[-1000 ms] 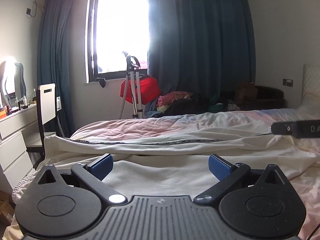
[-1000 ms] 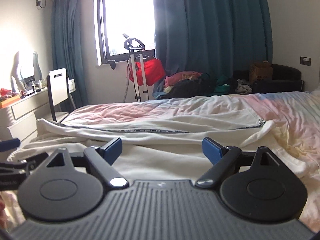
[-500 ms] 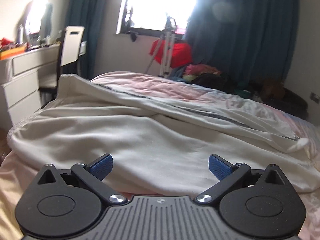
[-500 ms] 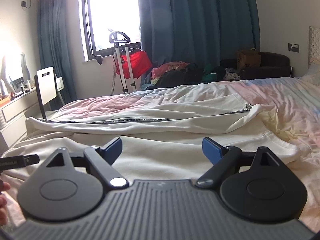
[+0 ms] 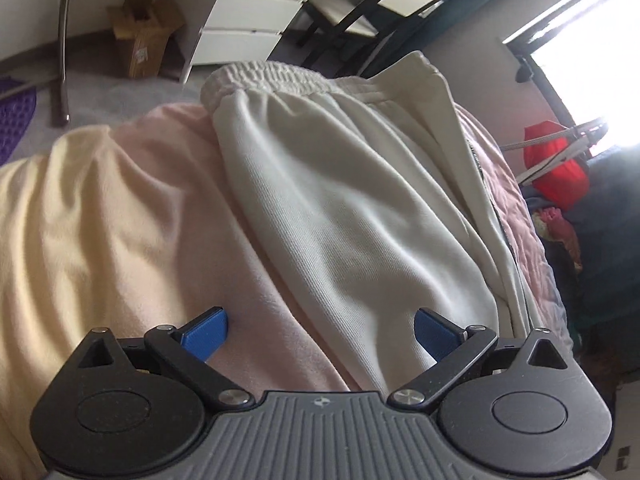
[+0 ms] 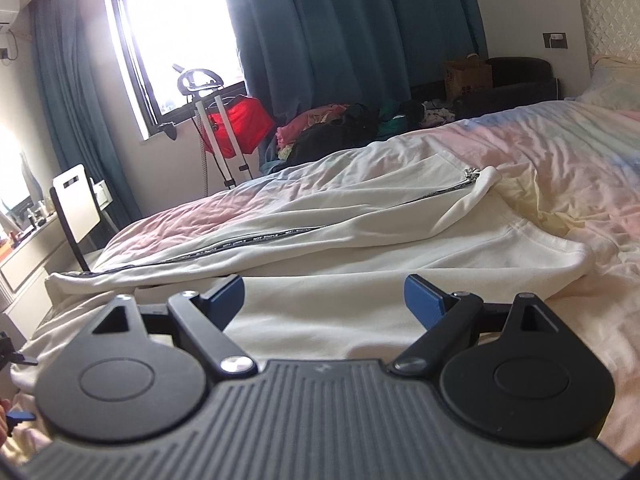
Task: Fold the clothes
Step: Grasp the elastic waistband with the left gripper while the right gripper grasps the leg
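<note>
While both claws hang over the bed:
Left gripper: tilted, blue pads apart, straddling the cream trousers' near edge.
Right gripper: level, pads apart, empty, above trousers spread on pastel bedsheet.

The right hand-held gripper, jaws spread, hovers over white trousers on the bed.

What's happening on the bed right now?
A person with a gripper in each hand is about to fold white trousers spread on the bed. The left gripper, open, hangs over the edge of the trousers below the waistband. The right gripper, also open, faces the legs. Neither holds cloth yet.
</note>
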The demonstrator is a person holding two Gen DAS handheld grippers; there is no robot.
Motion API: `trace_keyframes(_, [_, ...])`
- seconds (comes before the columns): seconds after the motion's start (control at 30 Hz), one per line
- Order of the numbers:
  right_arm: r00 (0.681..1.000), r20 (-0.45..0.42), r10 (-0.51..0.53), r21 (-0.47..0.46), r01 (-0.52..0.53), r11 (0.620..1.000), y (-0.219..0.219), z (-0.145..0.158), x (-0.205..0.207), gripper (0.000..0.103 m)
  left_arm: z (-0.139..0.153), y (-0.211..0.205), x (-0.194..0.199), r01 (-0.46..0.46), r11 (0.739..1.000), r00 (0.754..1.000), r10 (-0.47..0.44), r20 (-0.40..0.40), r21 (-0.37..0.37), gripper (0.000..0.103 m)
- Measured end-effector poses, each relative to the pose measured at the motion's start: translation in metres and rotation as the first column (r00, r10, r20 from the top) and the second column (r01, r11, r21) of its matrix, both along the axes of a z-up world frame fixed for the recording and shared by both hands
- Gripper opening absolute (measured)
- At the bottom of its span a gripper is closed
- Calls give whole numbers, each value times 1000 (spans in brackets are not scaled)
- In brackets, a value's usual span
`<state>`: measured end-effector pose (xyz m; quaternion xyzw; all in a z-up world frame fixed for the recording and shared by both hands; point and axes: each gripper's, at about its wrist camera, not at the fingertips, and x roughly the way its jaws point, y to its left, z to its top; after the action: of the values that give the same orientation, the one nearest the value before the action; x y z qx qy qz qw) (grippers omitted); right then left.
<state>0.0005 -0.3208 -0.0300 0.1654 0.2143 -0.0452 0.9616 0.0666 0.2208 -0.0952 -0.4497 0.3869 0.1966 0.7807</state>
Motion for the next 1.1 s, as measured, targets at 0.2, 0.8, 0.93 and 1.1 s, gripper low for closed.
trace_keyframes(0.2, [999, -38, -16, 106, 20, 994, -17, -7, 4, 88, -1, 36, 16, 44, 997, 999, -43, 20, -56, 98])
trace_keyframes(0.8, [977, -198, -73, 564, 175, 807, -87, -58, 12, 88, -50, 93, -38, -76, 834, 918, 273, 289, -546, 94])
trace_keyframes(0.93, [966, -211, -148, 741, 256, 621, -140, -78, 8, 89, -59, 103, -43, -23, 774, 862, 336, 379, -633, 90])
trace_keyframes(1.1, [906, -275, -321, 796, 402, 452, -194, -109, -4, 90, -55, 97, -34, -54, 848, 919, 248, 307, -527, 76])
